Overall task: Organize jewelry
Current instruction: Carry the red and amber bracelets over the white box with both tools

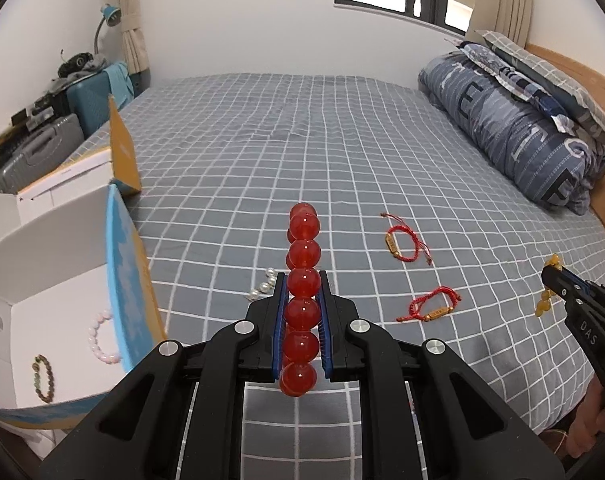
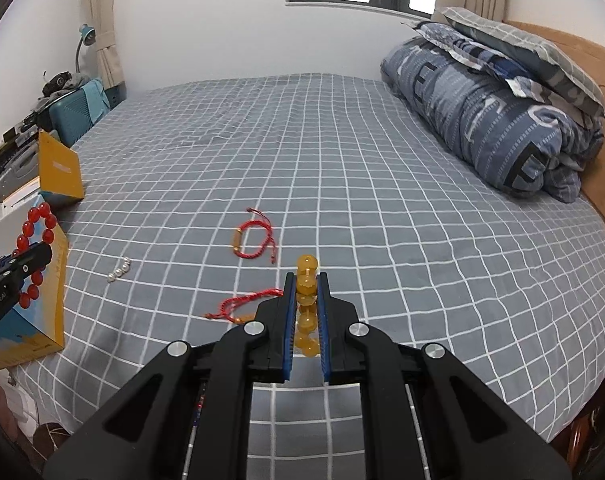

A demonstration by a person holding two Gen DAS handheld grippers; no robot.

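Both clamped: left hand-held gripper [image 1: 302, 280] w/ red bead bracelet [image 1: 302, 276], right hand-held gripper [image 2: 306, 280] w/ amber bead bracelet [image 2: 306, 286].

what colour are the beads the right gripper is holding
Translucent amber-yellow round-bead bracelet, clamped in the right gripper; the right wrist view shows it best.

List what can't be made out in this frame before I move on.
- Pearls: left view, left finger covers part; right view, too small to count.
- Near cord bracelet: right view, its charm behind the right gripper.
- Box: left view, cut by the edge; contents beyond the pink bracelet and dark bracelet unseen.
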